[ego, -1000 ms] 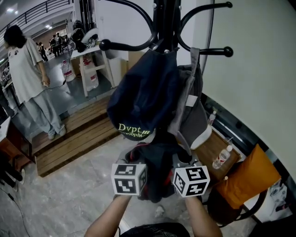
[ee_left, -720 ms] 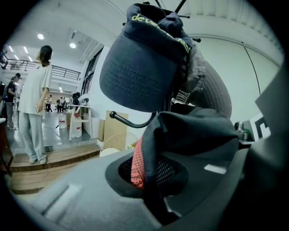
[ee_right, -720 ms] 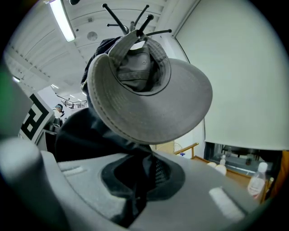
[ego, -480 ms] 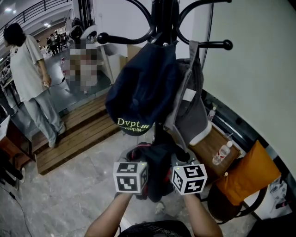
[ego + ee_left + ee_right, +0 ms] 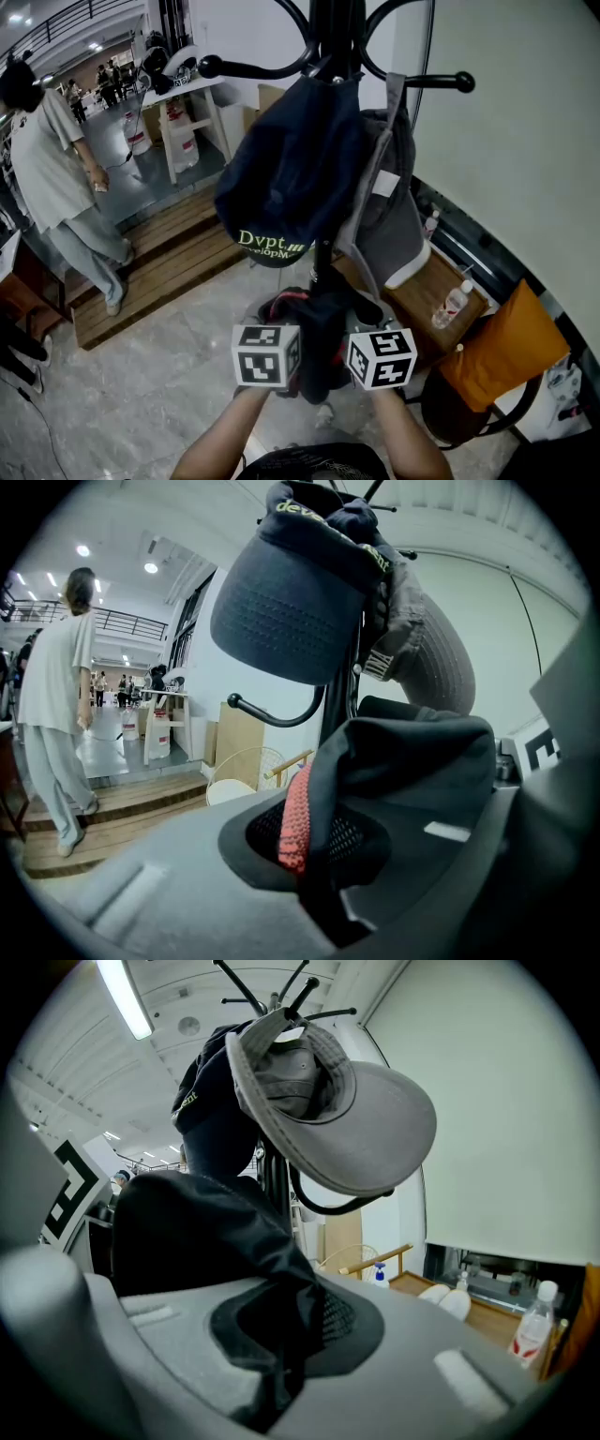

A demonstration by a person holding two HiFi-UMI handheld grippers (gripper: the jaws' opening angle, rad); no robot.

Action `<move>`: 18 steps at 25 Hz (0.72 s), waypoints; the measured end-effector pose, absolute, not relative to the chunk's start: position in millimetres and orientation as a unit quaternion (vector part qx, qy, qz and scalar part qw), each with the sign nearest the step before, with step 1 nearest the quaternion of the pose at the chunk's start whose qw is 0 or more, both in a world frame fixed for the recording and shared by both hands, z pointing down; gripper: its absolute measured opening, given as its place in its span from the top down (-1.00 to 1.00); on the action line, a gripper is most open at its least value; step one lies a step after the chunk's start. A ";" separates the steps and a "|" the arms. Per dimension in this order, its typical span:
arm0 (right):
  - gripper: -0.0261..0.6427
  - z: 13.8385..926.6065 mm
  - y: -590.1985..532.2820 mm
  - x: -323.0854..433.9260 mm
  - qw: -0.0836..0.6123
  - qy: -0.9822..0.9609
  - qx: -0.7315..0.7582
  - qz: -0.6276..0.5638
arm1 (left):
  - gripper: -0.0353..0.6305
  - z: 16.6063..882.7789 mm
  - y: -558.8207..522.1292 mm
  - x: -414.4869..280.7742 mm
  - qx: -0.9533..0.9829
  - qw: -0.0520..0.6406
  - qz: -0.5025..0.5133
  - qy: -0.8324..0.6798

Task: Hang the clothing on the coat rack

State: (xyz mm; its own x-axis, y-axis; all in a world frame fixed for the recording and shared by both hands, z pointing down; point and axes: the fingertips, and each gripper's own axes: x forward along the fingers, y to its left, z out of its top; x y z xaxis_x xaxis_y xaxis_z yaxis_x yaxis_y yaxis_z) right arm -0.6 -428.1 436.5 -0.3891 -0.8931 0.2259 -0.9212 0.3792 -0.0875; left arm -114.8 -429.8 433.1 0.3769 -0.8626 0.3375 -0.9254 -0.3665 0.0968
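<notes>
Garment [image 5: 319, 342]: dark with red trim, bunched at lower centre of the head view, below the hats and not yet on the rack.

Left gripper [image 5: 286, 330]: jaws closed tight, pinching a fold that carries the red trim.

Right gripper [image 5: 281, 1335]: jaws likewise clamped on dark fabric. The two grippers sit side by side with the cloth between them.

Navy cap [image 5: 291, 173] and grey hat [image 5: 394, 211]: hanging just above at centre frame, already on the coat rack [image 5: 336, 28].

Free hook [image 5: 214, 67]: upper left, knob bare.

Handling advice: raise both grips together and spread them to open a collar or loop. Pass it over the bare knob, clear of the cap's brim. Release only once the cloth bears on the hook.

Person [image 5: 42, 141]: far upper left.

Change from a second ago: the garment hangs slightly further beneath the cap, both grips are unchanged, and the person stands nearer the left edge.
</notes>
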 end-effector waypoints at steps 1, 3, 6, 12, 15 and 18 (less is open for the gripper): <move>0.89 437.9 -427.6 -0.9 0.072 -0.827 0.548 0.100 | 0.86 434.2 -429.5 -114.8 0.819 0.137 0.116 -0.546; 0.89 440.2 -426.6 -1.3 0.074 -0.827 0.548 0.101 | 0.86 434.6 -429.4 -114.7 0.819 0.136 0.114 -0.546; 0.89 443.6 -424.8 -1.9 0.078 -0.827 0.548 0.102 | 0.86 438.5 -428.9 -114.2 0.820 0.135 0.116 -0.544; 0.89 451.9 -418.7 -3.8 0.084 -0.826 0.547 0.107 | 0.86 445.4 -423.5 -111.6 0.822 0.140 0.120 -0.539; 0.89 455.2 -415.7 -3.7 0.085 -0.825 0.547 0.112 | 0.86 448.9 -420.4 -110.6 0.822 0.145 0.125 -0.536; 0.89 457.4 -412.5 -3.4 0.087 -0.825 0.547 0.115 | 0.86 450.6 -417.5 -109.9 0.823 0.145 0.129 -0.534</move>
State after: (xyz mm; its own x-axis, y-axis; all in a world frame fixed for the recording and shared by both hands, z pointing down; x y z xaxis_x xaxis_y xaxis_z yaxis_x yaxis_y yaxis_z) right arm -3.4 -412.5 457.4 -0.3871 -0.8819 0.2690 -0.9219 0.3758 -0.0945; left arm -109.9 -417.5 450.6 0.3956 -0.8418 0.3672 -0.9167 -0.3864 0.1017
